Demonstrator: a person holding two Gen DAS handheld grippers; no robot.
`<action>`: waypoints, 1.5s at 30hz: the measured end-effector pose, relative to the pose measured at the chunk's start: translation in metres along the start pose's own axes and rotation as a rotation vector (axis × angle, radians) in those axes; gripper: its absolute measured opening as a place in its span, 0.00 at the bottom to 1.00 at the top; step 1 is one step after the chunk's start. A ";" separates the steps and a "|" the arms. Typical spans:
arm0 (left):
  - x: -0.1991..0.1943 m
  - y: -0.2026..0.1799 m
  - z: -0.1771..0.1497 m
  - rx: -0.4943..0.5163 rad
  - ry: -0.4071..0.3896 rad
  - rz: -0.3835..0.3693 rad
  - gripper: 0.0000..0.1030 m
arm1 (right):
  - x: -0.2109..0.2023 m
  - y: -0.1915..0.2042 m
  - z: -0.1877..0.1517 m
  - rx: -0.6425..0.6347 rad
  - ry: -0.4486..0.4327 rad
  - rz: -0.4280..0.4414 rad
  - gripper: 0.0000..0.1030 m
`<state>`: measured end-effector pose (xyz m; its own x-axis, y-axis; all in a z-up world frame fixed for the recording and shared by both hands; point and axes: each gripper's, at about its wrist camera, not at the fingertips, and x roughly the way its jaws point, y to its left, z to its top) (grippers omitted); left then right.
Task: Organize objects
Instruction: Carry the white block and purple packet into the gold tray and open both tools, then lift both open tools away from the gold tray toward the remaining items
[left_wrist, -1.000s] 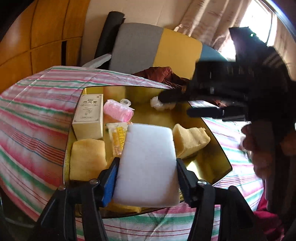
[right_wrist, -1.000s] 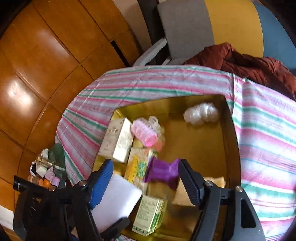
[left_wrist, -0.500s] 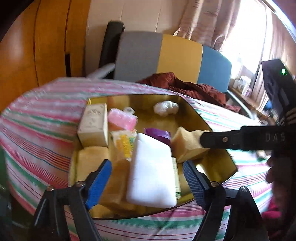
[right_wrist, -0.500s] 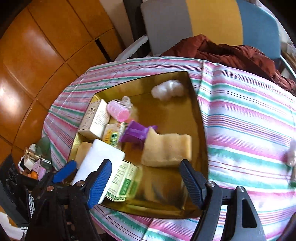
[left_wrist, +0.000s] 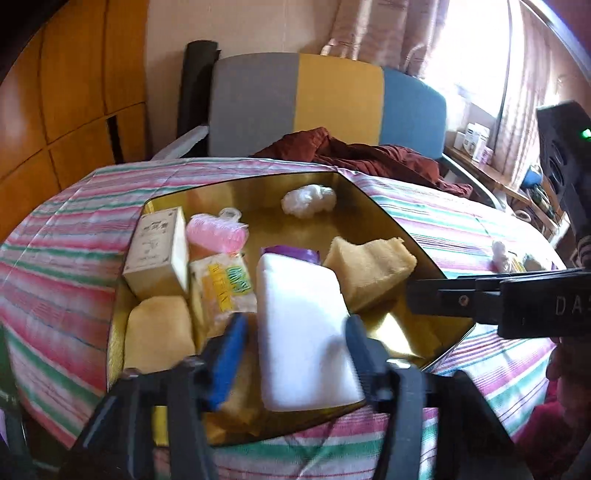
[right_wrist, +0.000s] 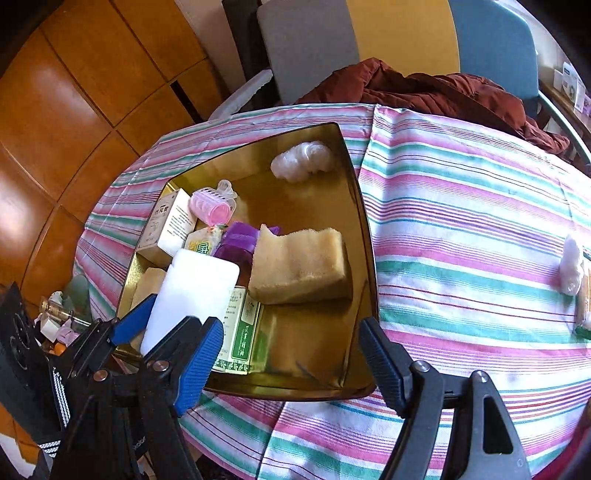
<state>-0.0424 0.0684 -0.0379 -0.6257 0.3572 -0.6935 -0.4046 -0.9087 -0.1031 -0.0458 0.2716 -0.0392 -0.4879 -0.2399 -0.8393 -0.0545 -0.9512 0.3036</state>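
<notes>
1. White foam block (left_wrist: 295, 295) sits right between the fingers of the left gripper (left_wrist: 293, 325), and those jaws are closing. The blue pad (left_wrist: 229, 354) on one side shows a gap to the block, while the other finger sits at the block's edge. No firm clamp on it!
2. Right gripper (right_wrist: 290, 328) hangs with its jaws wide apart and nothing between them, over the near edge of the gold tray (right_wrist: 354, 184).
3. The block lies inside that tray at the near side, tilted, propped on what lies under it. One corner overlaps a green-and-white box (right_wrist: 240, 328).
4. Just beyond the block, a purple item (left_wrist: 291, 254) peeks out. A tan sponge (left_wrist: 369, 269) leans beside it, touching the block's far corner.
5. On the other side, a yellow-green packet (left_wrist: 225, 280) lies against the block, with a second tan sponge (left_wrist: 159, 332) in the tray's near corner.
6. Further back stand a cream box (left_wrist: 157, 251) and a pink hair roller (left_wrist: 216, 232), close together.
7. A white cotton wad (left_wrist: 308, 199) rests alone at the tray's far wall, well apart from the rest.
8. Outward now: the tray stands on a striped cloth (right_wrist: 461, 221), where another white wad (right_wrist: 570, 269) lies well away from it.
9. Behind the table, a maroon garment (left_wrist: 351, 151) is heaped on a grey, yellow and blue chair (left_wrist: 295, 103).
</notes>
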 end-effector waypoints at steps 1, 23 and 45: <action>-0.002 0.004 0.000 -0.024 -0.003 0.002 0.70 | -0.001 0.000 0.000 -0.002 -0.002 0.000 0.75; -0.061 0.004 0.006 -0.073 -0.112 0.111 0.79 | -0.013 0.030 -0.022 -0.166 -0.068 -0.123 0.78; -0.070 -0.036 0.005 0.032 -0.113 0.048 0.80 | -0.039 -0.038 -0.042 -0.022 -0.089 -0.203 0.78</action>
<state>0.0130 0.0775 0.0178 -0.7152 0.3376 -0.6120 -0.3926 -0.9185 -0.0479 0.0123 0.3092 -0.0367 -0.5443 -0.0258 -0.8385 -0.1406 -0.9826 0.1216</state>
